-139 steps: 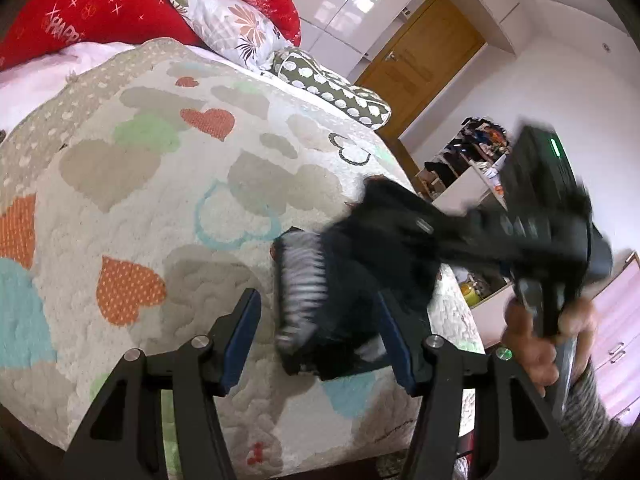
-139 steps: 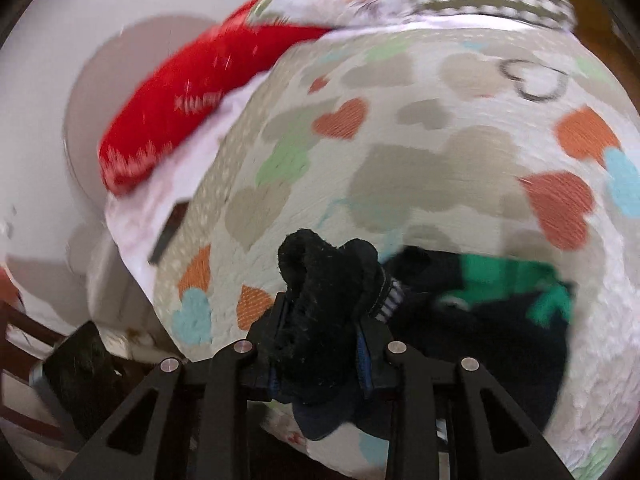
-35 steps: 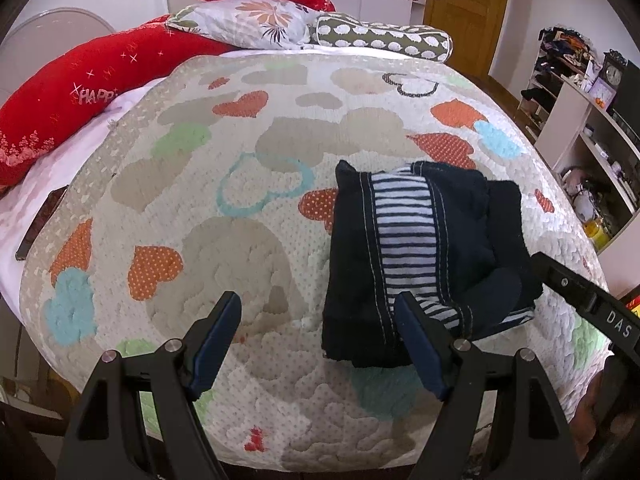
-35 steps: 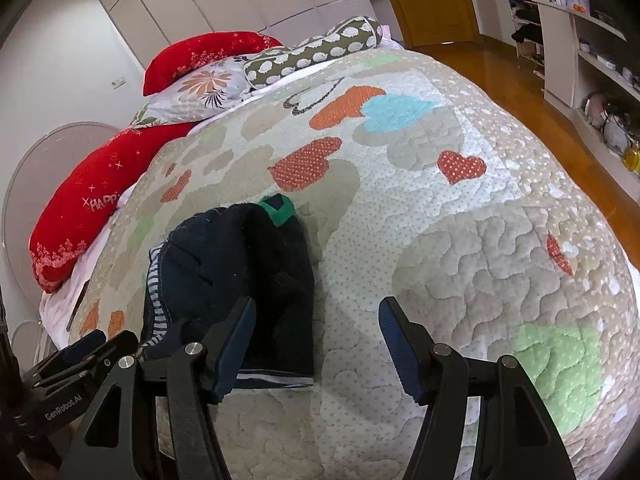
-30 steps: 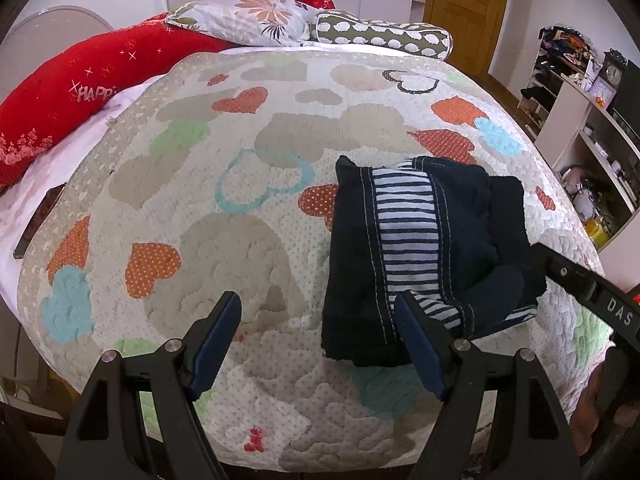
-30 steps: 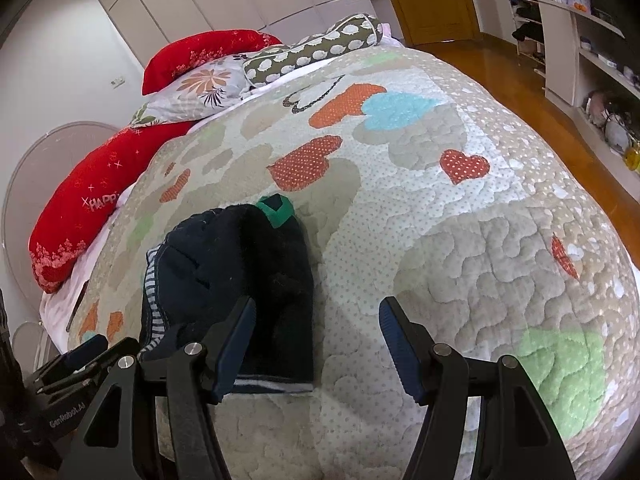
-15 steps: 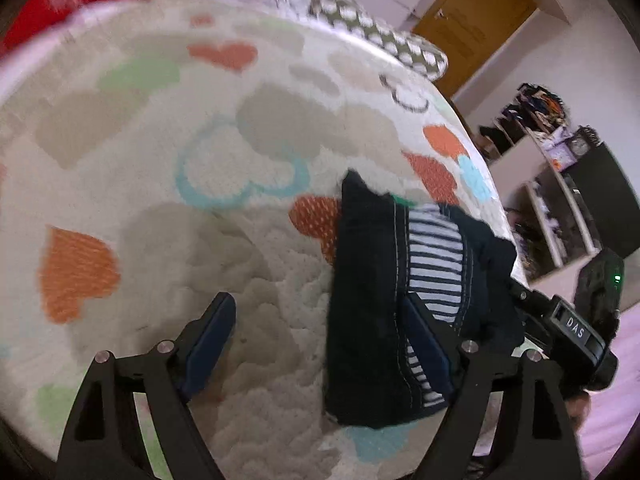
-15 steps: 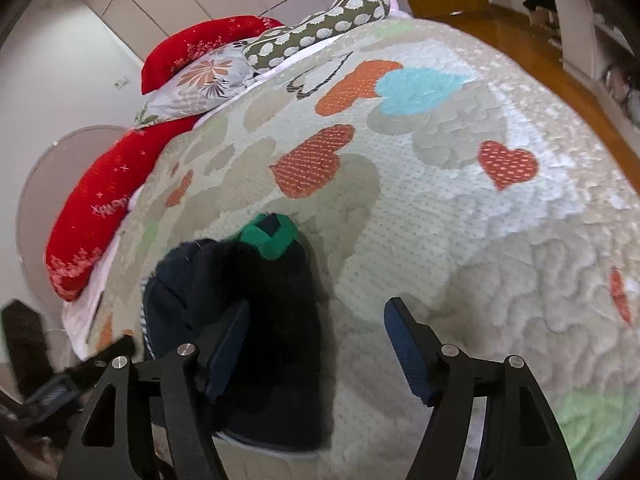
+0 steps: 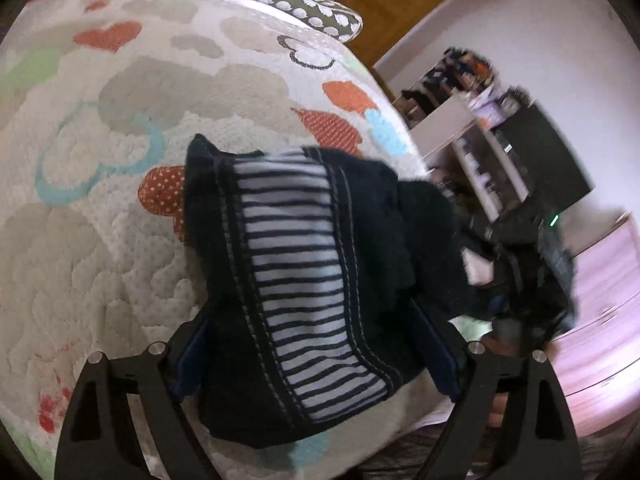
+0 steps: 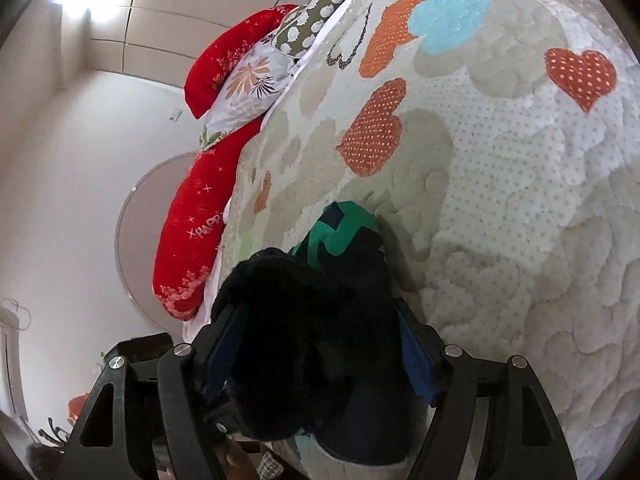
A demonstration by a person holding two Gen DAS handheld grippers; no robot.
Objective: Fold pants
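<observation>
The folded dark navy pants (image 9: 304, 276), with a blue-and-white striped panel on top, lie on the quilted heart-pattern bedspread (image 9: 120, 160) near its front edge. My left gripper (image 9: 316, 356) is open, its two fingers on either side of the bundle's near end. My right gripper (image 10: 320, 356) is open too, straddling the pants (image 10: 304, 344) from the other side; a green patch shows at their far end. The right gripper (image 9: 532, 264) appears blurred in the left wrist view, at the bundle's right edge.
Red, floral and polka-dot pillows (image 10: 224, 92) lie at the head of the bed. A wooden door (image 9: 400, 4) and white shelves (image 9: 472, 128) with clutter stand beyond the bed's right side. The bedspread (image 10: 520, 200) stretches wide beyond the pants.
Both grippers have moved in close to the pants, so the bundle now sits between each pair of fingers. Both stay open. The pants lie in the same place.
</observation>
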